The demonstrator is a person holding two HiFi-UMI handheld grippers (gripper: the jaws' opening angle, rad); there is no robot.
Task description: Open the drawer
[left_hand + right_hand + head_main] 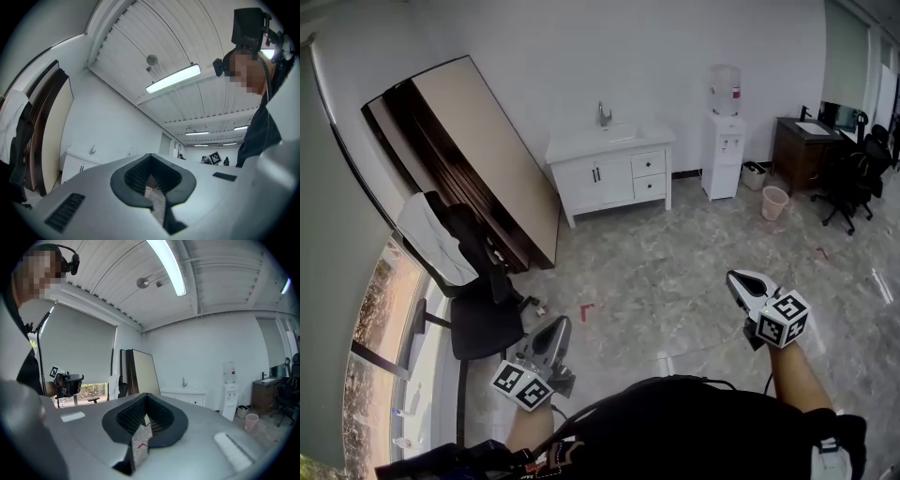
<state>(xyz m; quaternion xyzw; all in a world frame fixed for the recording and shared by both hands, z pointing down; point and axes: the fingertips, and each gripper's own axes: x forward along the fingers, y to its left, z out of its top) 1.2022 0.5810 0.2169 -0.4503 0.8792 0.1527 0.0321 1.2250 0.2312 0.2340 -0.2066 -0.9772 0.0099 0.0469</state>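
Observation:
A white sink cabinet (pixel 609 173) stands against the far wall across the room, with two small drawers (pixel 649 163) on its right side, both closed. It also shows far off in the left gripper view as the cabinet (pixel 77 164), and in the right gripper view as the cabinet (pixel 185 398). My left gripper (pixel 558 325) is held low at the left, near my body, its jaws shut and empty. My right gripper (pixel 734 279) is held out at the right, pointing roughly level, also shut with nothing in it. Both are far from the cabinet.
Large boards (pixel 478 159) lean on the left wall, with a black office chair (pixel 478 314) in front of them. A water dispenser (pixel 724 141), a pink bin (pixel 775 202) and a dark desk (pixel 802 150) stand at the right. Grey tiled floor (pixel 675 262) lies between me and the cabinet.

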